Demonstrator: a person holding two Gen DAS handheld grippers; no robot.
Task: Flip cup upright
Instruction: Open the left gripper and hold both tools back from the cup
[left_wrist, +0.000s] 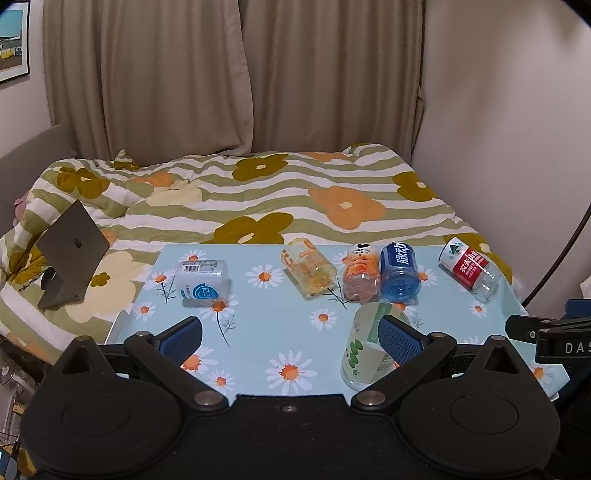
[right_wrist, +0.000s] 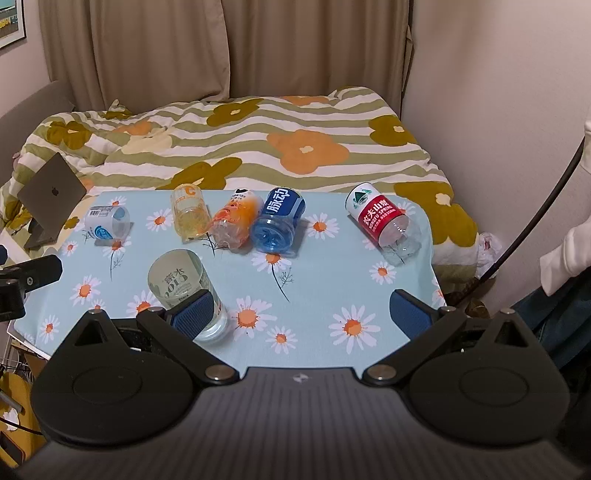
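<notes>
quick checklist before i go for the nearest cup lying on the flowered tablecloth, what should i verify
1. Left gripper open: ok.
2. Right gripper open: ok.
3. Target, the clear cut-bottle cup with green print, lies on its side: ok, not yet flipped.
4. Cup between a gripper's fingers: not ok; it sits beside one finger in each view.
5. Room to stand it up: ok; the blue-labelled cup and orange-labelled cup lie farther back.
6. Firm surface under the daisy-print tablecloth: cannot tell.

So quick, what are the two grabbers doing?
Left gripper: open, holding nothing.
Right gripper: open, holding nothing.
</notes>
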